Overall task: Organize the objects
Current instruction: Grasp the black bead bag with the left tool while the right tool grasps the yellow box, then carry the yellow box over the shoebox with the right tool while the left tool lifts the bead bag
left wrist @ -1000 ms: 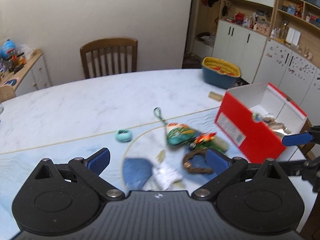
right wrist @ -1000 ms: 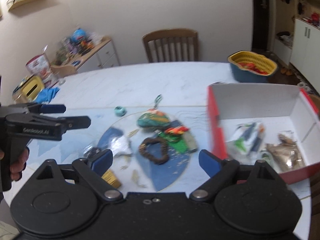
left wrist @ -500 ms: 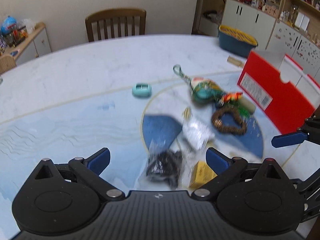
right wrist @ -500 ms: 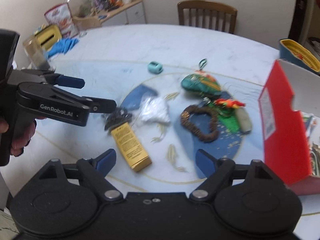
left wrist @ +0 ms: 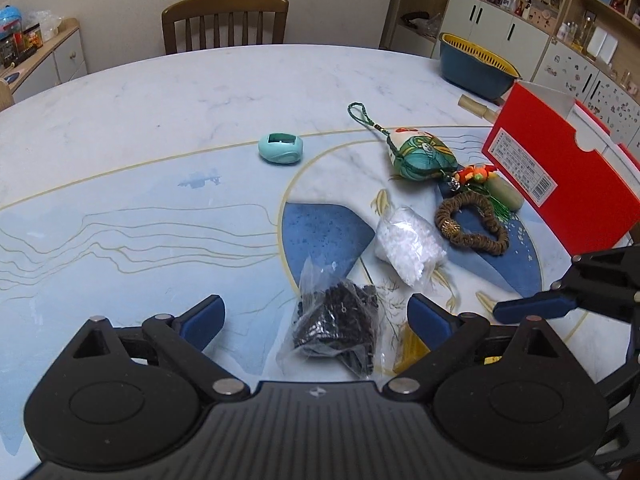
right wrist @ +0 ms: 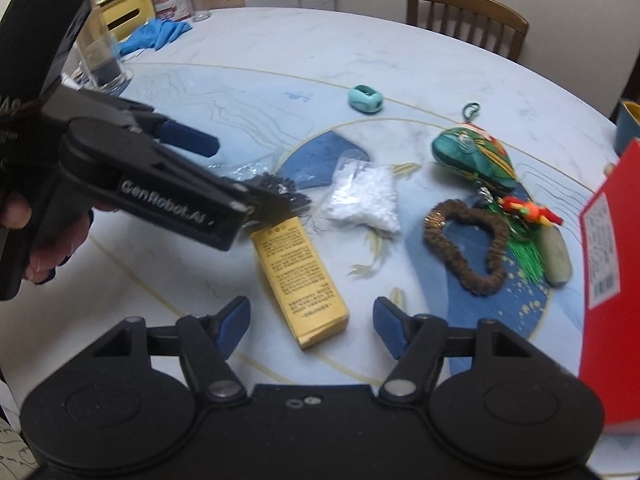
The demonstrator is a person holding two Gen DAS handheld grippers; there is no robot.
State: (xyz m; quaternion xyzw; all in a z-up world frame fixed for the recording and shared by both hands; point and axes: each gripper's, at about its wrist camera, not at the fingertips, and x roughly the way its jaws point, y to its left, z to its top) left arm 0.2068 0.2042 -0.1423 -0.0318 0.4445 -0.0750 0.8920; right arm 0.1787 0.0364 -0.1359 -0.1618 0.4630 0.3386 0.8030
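A clear bag of black beads (left wrist: pixel 340 322) lies on the table between the fingers of my left gripper (left wrist: pixel 316 316). Its jaws are closing, still wide, and the pads stand clear of the bag. A yellow carton (right wrist: pixel 304 276) lies beside that bag, its near end between the fingers of my right gripper (right wrist: pixel 312 320). Those jaws are closing too and do not touch it. Further on lie a bag of white beads (left wrist: pixel 408 244), a brown bead ring (left wrist: pixel 498 240), a green pouch (left wrist: pixel 420 152) and a teal holder (left wrist: pixel 280 149). The red box (left wrist: pixel 560 184) stands at the right.
A blue and yellow basket (left wrist: pixel 476 68) sits at the far right of the marble table (left wrist: pixel 200 92). A glass (right wrist: pixel 100 60) and a blue cloth (right wrist: pixel 156 34) are at its far left. A chair (left wrist: pixel 224 20) stands behind. A hand (right wrist: pixel 44 248) holds the left gripper.
Both grippers have sunk toward the table. The left one came down over the black bead bag. The right one swung left from the red box to the yellow carton and its jaws narrowed.
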